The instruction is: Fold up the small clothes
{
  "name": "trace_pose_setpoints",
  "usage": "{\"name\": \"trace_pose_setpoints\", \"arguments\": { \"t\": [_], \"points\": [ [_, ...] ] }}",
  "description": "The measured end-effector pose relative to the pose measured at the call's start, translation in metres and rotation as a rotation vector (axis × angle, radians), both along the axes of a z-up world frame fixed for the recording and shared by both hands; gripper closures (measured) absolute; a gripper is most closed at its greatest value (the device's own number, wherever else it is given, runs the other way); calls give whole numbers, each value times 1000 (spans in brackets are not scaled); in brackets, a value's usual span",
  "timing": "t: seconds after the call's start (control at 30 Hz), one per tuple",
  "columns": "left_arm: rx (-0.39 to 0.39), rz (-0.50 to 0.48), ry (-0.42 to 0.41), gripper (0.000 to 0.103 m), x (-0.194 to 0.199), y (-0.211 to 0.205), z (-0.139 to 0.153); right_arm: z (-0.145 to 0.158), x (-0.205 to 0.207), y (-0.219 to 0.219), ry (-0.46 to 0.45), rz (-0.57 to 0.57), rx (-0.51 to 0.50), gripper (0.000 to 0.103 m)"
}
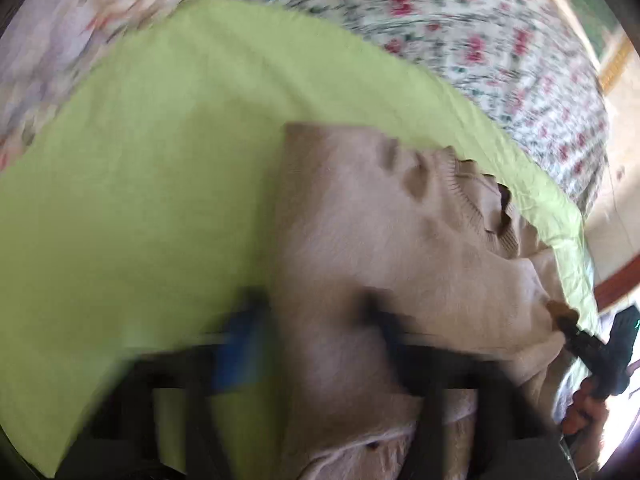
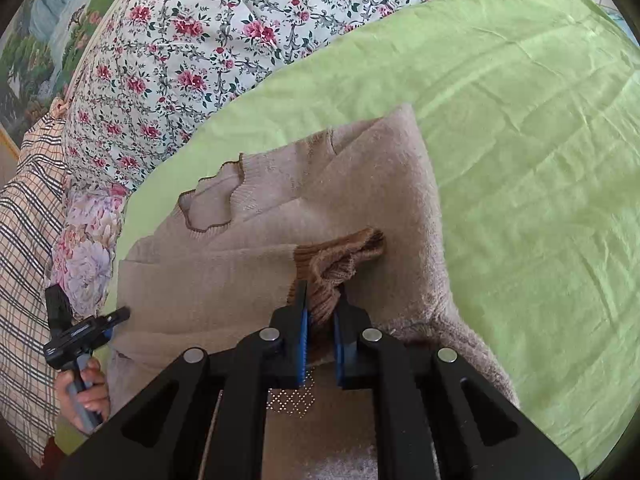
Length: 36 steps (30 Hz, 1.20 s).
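Note:
A small beige knit sweater [image 2: 360,184] with brown trim lies partly folded on a light green sheet [image 2: 540,140]. My right gripper [image 2: 322,300] is shut on the sweater's brown ribbed cuff [image 2: 340,260], over the body of the sweater. In the left wrist view the sweater [image 1: 360,220] fills the middle. My left gripper [image 1: 316,312] is motion-blurred, its fingers spread wide, with sweater fabric lying between them. It also shows in the right wrist view [image 2: 116,316] at the sweater's left edge. The right gripper shows in the left wrist view [image 1: 568,324] at the sweater's right edge.
A floral quilt [image 2: 200,40] lies behind the green sheet. A plaid cloth [image 2: 28,220] and a flowered pillow [image 2: 88,240] sit at the left. A wall painting [image 2: 36,40] is at the far left. Floor and a wooden edge [image 1: 616,284] lie to the right.

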<state>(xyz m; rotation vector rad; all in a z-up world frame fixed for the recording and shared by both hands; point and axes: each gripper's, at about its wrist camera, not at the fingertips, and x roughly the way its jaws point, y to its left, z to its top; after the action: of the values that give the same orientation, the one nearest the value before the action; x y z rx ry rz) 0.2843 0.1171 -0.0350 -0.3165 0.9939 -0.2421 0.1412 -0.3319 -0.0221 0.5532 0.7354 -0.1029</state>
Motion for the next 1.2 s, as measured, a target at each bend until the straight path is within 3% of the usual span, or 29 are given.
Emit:
{"name": "trace_pose_setpoints", "arguments": {
  "t": [0.13, 0.2, 0.33, 0.53, 0.63, 0.73, 0.8, 0.93, 1.2],
  "points": [
    [78, 47, -125, 97, -12, -9, 13, 36, -13, 11, -161, 9, -126, 92],
    [117, 61, -131, 97, -13, -13, 10, 30, -3, 11, -76, -6, -178, 92],
    [187, 68, -119, 96, -10, -20, 2, -11, 19, 3, 125, -22, -179, 91],
    [265, 68, -105, 85, -22, -23, 7, 7, -6, -4, 96, -96, -176, 84],
    [245, 67, -101, 84, -46, -17, 15, 17, -33, -6, 63, -97, -125, 83],
    [209, 60, -113, 66, -81, -10, 26, 26, -62, 0, 19, -74, -98, 74],
    [184, 53, -119, 57, -106, -7, 32, 30, -83, 8, -13, -42, -82, 63],
    [127, 23, -99, 47, -157, 0, 33, 27, -118, 23, -19, 38, -36, 62],
    [97, 14, -9, 46, -253, 13, 13, 19, -180, 38, -30, 124, -22, 62]
  ]
}}
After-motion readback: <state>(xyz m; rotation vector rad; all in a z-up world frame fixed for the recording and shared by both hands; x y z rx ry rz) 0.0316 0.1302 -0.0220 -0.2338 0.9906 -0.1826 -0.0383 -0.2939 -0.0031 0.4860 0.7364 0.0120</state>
